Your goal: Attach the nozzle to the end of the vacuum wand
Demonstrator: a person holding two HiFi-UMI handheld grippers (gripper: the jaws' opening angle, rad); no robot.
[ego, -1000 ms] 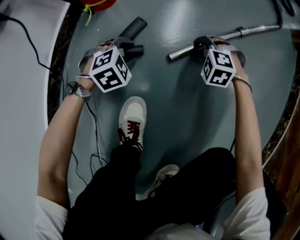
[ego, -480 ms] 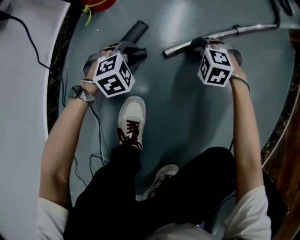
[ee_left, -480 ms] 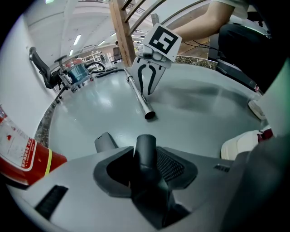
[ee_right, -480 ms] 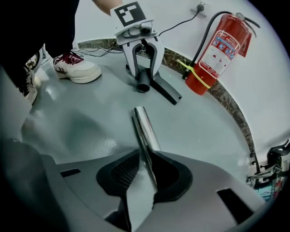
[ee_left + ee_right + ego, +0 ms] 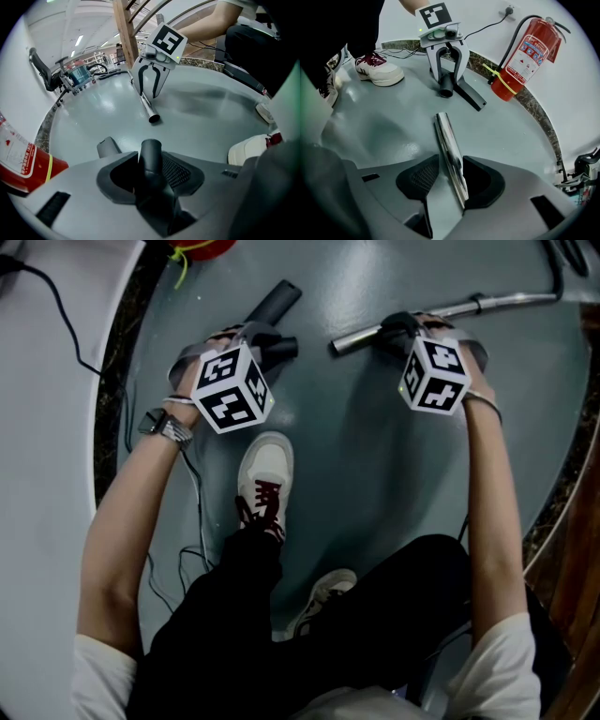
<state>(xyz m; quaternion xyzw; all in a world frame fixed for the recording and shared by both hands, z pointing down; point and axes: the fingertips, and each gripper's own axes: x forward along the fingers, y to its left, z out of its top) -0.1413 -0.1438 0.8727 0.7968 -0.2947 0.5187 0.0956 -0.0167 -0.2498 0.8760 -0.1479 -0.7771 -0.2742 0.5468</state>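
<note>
Left tool (image 5: 255, 341) clamped on the neck of the dark nozzle (image 5: 150, 157), far left on the grey floor (image 5: 356, 474). Right tool (image 5: 405, 326) has the chrome wand (image 5: 450, 145) between its pads, far right. Its jaws have just been opening, so that hold looks light.

Wand's open end (image 5: 339, 346) points left at the nozzle. The two are near, not touching.

Risks, as I judge them:
- The wand slides back through the slack pads when pushed.
- The long tail of the wand levers it off line.
- The round nozzle neck twists in the left pads.
- Collar and tube meet at an angle and jam or skid off instead of seating.
</note>
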